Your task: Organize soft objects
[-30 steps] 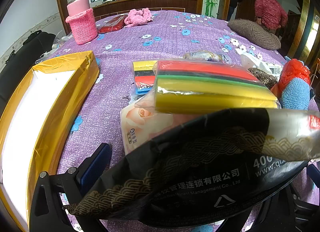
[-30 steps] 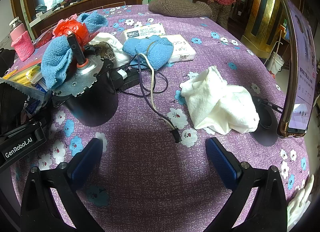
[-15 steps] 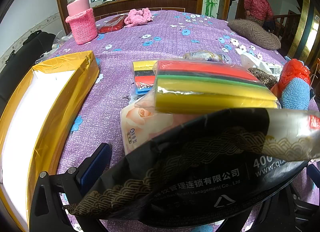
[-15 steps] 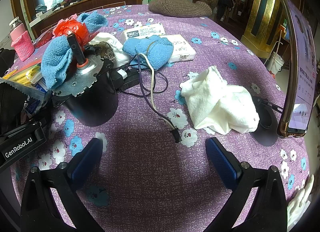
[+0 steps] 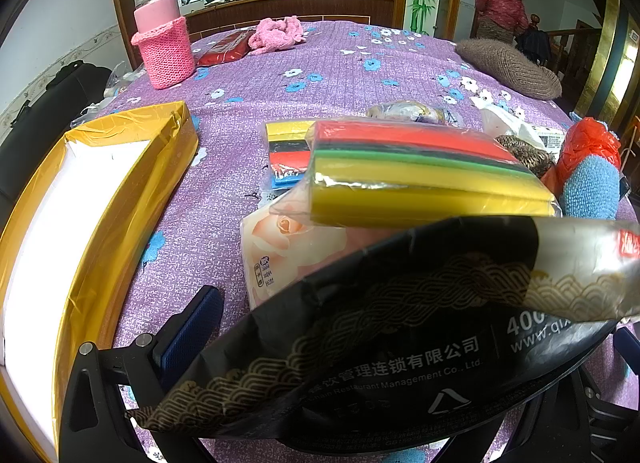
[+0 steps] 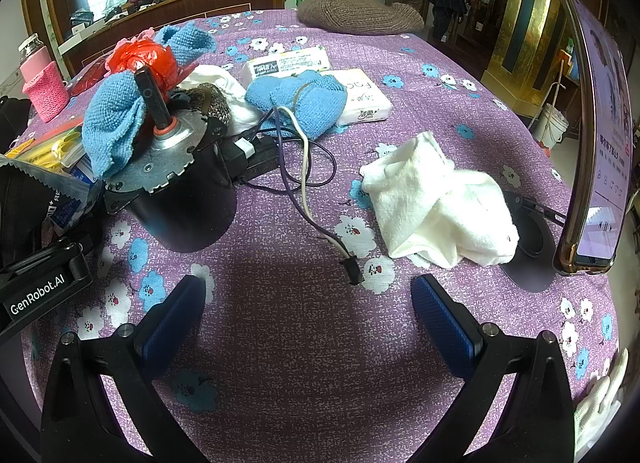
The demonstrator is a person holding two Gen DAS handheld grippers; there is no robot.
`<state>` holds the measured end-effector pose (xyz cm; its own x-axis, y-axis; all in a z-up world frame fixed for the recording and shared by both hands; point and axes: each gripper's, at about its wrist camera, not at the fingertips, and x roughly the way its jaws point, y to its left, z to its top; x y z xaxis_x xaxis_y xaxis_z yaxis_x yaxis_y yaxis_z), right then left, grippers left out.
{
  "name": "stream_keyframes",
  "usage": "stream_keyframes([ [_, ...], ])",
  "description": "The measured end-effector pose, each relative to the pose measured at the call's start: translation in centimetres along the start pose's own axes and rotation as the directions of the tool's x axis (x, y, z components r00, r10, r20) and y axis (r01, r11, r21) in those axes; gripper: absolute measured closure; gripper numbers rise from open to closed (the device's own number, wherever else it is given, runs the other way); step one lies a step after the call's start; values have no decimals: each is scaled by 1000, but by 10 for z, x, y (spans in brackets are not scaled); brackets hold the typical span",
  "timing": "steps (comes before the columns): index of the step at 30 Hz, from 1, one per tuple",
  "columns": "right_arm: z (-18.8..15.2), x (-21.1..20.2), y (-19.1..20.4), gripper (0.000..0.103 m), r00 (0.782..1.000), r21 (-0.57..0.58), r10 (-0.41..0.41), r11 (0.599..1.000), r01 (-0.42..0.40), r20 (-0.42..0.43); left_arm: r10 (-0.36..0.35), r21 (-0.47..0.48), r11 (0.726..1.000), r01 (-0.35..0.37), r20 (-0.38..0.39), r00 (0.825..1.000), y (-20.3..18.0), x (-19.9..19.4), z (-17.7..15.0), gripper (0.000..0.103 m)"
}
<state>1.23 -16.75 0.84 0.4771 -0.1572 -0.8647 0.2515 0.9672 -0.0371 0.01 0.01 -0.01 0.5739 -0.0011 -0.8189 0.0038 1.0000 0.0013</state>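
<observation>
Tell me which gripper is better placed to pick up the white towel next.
Right. The right gripper is open and empty, with the white towel lying just ahead of it. The left gripper has a black bag between its fingers.

The counter's cloth is purple, dotted with blue and white flowers. A black pouch carries gold wave-scale patterning and pale lettering. Just past it, toward twelve o'clock, a wrapped sponge pack is striped red, green and yellow. At nine o'clock a box has shiny gold walls and a white inside. At eleven o'clock a jar's knitted sleeve is pink. A white towel, blue cloths and a red bag lie nearby. Each claw's pads are dark blue.
</observation>
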Motion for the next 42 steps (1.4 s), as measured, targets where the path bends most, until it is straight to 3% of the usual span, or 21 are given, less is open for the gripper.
stream_keyframes([
  [42, 0, 0, 0, 0, 1000, 0, 0, 1000, 0, 0, -1, 1, 1000, 1, -4, 1000, 5, 1, 2, 1],
])
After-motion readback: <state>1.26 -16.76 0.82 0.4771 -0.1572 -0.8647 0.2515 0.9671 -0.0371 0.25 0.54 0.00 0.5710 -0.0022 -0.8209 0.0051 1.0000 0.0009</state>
